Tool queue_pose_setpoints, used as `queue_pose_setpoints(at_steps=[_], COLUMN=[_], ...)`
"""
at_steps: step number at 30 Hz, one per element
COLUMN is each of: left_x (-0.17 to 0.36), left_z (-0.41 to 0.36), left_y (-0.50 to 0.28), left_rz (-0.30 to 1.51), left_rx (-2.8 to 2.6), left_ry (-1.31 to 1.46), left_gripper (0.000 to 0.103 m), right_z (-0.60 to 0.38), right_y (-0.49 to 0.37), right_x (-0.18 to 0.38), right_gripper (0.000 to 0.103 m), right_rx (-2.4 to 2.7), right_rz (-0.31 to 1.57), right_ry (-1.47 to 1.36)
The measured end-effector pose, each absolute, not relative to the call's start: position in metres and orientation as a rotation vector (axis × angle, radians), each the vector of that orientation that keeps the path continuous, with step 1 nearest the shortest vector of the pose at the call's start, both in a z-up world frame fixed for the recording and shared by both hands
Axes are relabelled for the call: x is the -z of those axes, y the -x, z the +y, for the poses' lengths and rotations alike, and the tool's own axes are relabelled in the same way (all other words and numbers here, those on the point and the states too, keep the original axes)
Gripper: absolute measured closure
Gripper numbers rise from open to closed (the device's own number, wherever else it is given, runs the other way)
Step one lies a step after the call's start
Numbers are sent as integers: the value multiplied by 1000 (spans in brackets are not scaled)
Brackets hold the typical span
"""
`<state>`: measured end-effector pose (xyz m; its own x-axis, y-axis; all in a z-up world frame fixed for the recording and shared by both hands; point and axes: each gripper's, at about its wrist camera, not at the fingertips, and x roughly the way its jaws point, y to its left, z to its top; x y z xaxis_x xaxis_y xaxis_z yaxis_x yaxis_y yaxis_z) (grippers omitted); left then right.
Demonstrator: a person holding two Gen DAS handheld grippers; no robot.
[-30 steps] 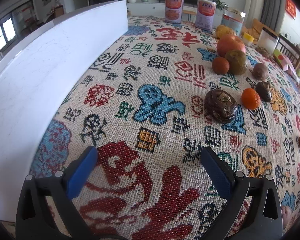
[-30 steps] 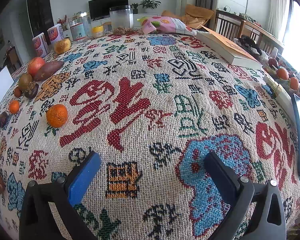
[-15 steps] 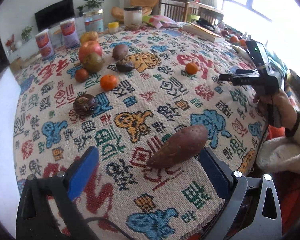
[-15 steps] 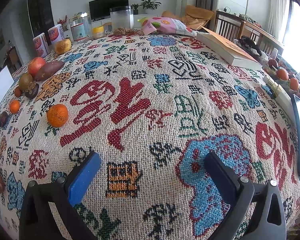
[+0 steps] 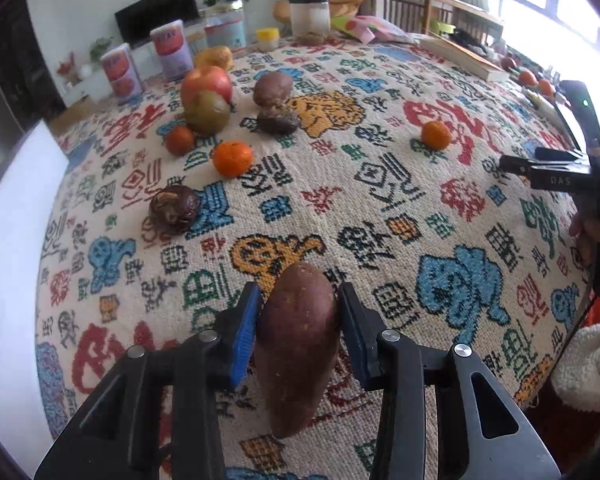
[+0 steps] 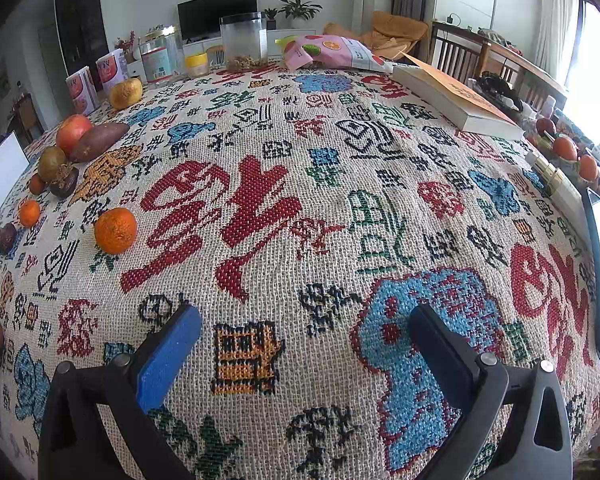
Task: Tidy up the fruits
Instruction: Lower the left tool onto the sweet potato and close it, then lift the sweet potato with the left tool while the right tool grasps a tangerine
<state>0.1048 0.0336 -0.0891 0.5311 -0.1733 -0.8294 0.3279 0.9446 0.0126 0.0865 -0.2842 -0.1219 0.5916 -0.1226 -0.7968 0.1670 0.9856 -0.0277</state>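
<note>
Left tool had just been closing, and its blue pads pinched a reddish-brown sweet potato by its flanks, the tuber running lengthwise between the fingers with its far tip pointing away over the patterned tabletop. Whether its near end rested on the cloth could not be told. Ahead and to the left of that tool lay a dark wrinkled fruit, a small orange, and farther off an apple. Ahead and to its right sat another orange. Right tool stood spread wide above bare cloth, nothing between its fingers; an orange lay ahead and left of it.
</note>
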Motion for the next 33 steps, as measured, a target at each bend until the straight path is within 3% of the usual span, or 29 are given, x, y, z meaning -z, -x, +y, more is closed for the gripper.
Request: queue_pose_setpoints(at_steps=[3,6,8,10,13,20,21,23,28,29,30,32,33], left_x=[93,94,95,96,99,90,86,77,52,47,43,32,25], left_z=[52,44,40,37,34,46,50,59,82,89,97,115,126], left_y=[-112,-105,-98,-97,-98,-96,-95,-92,-88,-86,-83,-77,-72], left_rz=[979,951,939,953,987,972,960,932,889,884,880,872,865], left_rx=[290,285,300,316,343,287,284,281,261,253,244,221,207], left_ry=[-44,-136,-184,-198,-195,-57,-25,39,152,176,201,256,292], left_gripper=[60,46,42,43,62,63,63,63,63,63,63,63,63], right_z=[-284,-284,-285,-285,-285,-283,-280,-263,-206,-201,-196,-189,-187], right_y=[-86,-86,-86,-86,-86,-87,-87,-89,-130,-140,-149,-156,-158], right_x=[122,122,121,121,122,117,110,94,92,99,105,109,108], right_gripper=[0,0,0,0,0,1,3,19,19,23,30,71,74], right_rx=[169,168,167,168,168,101,23,-141,-263,-264,-264,-241,-243], right_rz=[922,922,923,923,923,964,961,935,965,988,1011,996,996], right_ry=[-51,-52,-53,-52,-52,-62,-101,-123,8,14,24,65,67])
